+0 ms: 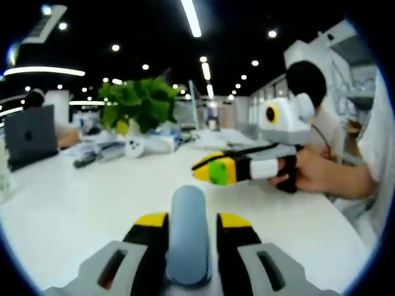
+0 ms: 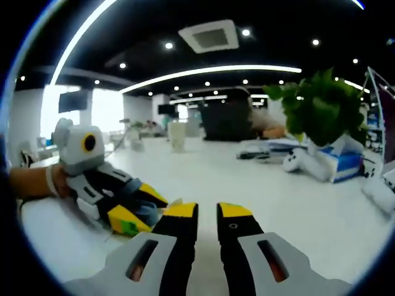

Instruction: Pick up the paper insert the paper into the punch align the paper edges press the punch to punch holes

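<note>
- A big white table (image 1: 74, 203) carries everything. It reaches far back to the things along its far edge.
- A green leafy plant (image 1: 139, 102) stands at the far edge of the table. In the right gripper view the plant (image 2: 324, 105) sits above a blue and white box (image 2: 345, 161).
- A dark laptop (image 1: 29, 135) stands open near the far left edge of the table, with a pale logo on its lid. The logo is too small to make out.
- The left gripper (image 1: 191, 225) is squeezed shut on a blue-grey rounded handle (image 1: 188, 231). This looks like the punch's lever. Its yellow-tipped black jaws press against both sides of the handle.
- The right gripper (image 2: 207, 213) has its two jaws close together with a thin gap between them. Nothing is in the gap.
- A hand (image 1: 315, 172) holds the right gripper above the right side of the table.
- I cannot see any words to read.
</note>
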Demonstrator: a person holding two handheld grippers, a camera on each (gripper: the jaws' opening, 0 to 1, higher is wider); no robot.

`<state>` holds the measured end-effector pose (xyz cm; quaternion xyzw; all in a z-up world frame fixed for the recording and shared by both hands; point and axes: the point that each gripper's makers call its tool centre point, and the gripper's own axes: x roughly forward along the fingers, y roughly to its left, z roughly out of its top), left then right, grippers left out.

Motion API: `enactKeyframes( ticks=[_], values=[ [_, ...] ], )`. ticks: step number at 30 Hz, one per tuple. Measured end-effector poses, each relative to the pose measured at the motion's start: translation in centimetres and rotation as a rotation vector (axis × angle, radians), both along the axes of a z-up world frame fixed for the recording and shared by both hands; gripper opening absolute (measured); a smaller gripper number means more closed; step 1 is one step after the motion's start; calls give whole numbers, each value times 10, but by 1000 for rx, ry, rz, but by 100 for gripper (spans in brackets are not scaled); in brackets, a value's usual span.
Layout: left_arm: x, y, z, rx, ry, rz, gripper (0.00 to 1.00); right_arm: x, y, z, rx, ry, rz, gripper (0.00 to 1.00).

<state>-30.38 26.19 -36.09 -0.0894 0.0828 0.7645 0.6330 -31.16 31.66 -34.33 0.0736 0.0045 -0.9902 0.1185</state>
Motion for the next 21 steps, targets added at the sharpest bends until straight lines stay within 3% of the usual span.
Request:
enactKeyframes(
  ticks=[4, 9, 14, 21],
  values=[
    [4, 1, 8, 47, -52, -12, 46, 0, 1, 1, -3, 2, -3, 18],
    [0, -2, 15, 79, -69, 12, 53, 0, 4, 1, -29, 1, -16, 19],
    [7, -2, 20, 104, -76, -4, 53, 2, 2, 3, -4, 15, -11, 19],
    [-7, -8, 45, 195, -112, 32, 52, 3, 1, 5, 9, 20, -8, 19]
  ],
)
